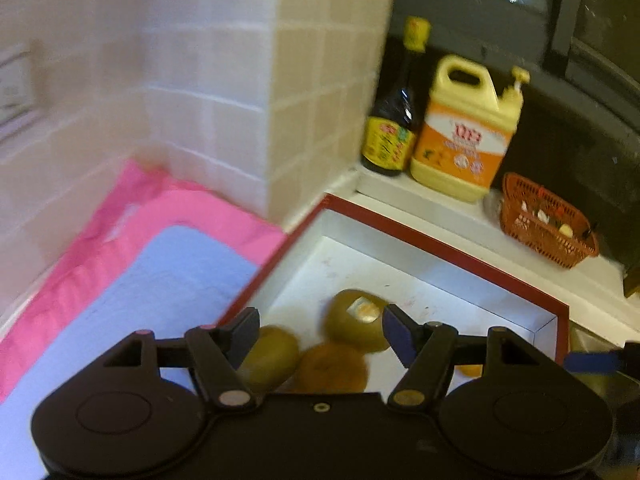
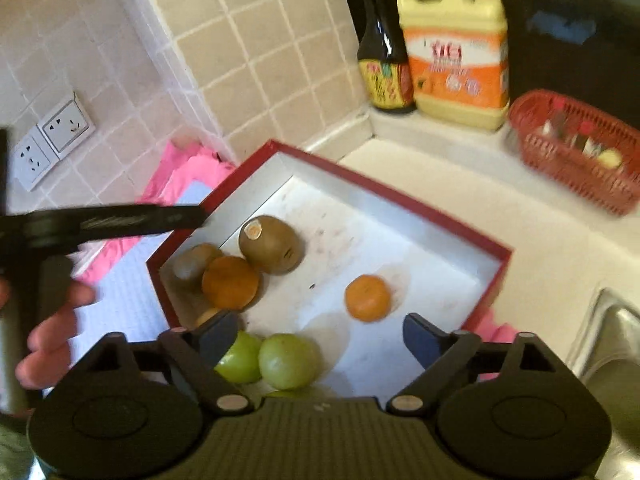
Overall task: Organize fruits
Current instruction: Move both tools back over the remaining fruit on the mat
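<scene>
The fruits lie in a shallow rectangular box (image 2: 400, 200) with a dark red rim and a white, slightly stained floor, set on a pale countertop (image 2: 480, 184).

Right wrist view: the right gripper (image 2: 320, 336) stands with its jaws wide apart and nothing between the pads. A stickered brown kiwi (image 2: 270, 244), oval and matt, touches an orange mandarin (image 2: 230, 282) in the left part of the box; a second kiwi (image 2: 196, 262) sits just left of that mandarin, at the box corner. A lone mandarin (image 2: 367, 298) lies apart, toward the right. Two smooth green round fruits (image 2: 288, 360) touch each other at the near edge, just beside the left pad. At far left a hand (image 2: 52, 332) grips the handle of the left gripper's black body.

Left wrist view: the left gripper (image 1: 318, 334) is also spread open and empty, above the kiwis and one mandarin. The green fruits do not appear here.

Both views show a pink cloth (image 1: 192, 208) with a pale blue towel (image 1: 160, 280) on it left of the box, beige wall tiles, a dark glass sauce bottle (image 1: 394, 120), a yellow plastic jug (image 1: 464, 128) with an orange label, and a red mesh basket (image 1: 548, 220). Only the right view shows white wall sockets (image 2: 52, 140) and a steel sink edge (image 2: 612, 344).
</scene>
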Available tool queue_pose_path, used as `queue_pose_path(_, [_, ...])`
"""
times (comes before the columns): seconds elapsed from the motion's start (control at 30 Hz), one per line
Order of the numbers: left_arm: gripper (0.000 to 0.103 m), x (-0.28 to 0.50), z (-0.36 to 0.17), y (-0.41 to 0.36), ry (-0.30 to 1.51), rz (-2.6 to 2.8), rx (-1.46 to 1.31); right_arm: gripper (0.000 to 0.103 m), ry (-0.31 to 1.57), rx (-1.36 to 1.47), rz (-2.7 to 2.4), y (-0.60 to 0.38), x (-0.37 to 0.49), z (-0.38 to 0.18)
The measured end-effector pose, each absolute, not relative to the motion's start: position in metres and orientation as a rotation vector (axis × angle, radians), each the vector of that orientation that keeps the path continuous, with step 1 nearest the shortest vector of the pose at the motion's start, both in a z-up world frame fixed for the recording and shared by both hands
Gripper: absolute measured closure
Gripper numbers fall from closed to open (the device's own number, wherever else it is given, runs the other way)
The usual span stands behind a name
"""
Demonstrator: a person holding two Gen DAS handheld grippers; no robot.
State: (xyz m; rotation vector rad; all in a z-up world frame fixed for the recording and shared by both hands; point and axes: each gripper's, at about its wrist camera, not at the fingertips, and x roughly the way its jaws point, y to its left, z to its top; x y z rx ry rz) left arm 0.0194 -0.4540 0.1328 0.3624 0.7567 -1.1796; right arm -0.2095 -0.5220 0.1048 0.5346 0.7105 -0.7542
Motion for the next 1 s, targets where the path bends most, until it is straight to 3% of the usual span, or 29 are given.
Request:
queue_pose_path(0.2, [0.022, 0.026, 0.151, -0.364, 0.72, -1.082, 0.274, 0.009, 0.738, 0.491, -0.642, -0.495, -0.197, 0.121])
queue_pose_path(0.37, [0.022, 0.04, 0.163, -0.282, 0.687, -0.944, 0.217, 0.009, 0.696, 0.281, -0.663, -0.451, -0.164, 0.152])
queue_pose_path(0.57, [0.022, 0.068, 0.169, -0.181, 0.679, -0.698, 0.157, 0.0, 0.552, 0.048, -0.733, -0.392, -0.131, 0.169])
queue_pose_path(1.0, [0.022, 0.083, 0.126, -0.069, 0.789, -0.456, 0.103, 0.0, 0.802, 0.18, -0.38, -0.325, -0.046, 0.122])
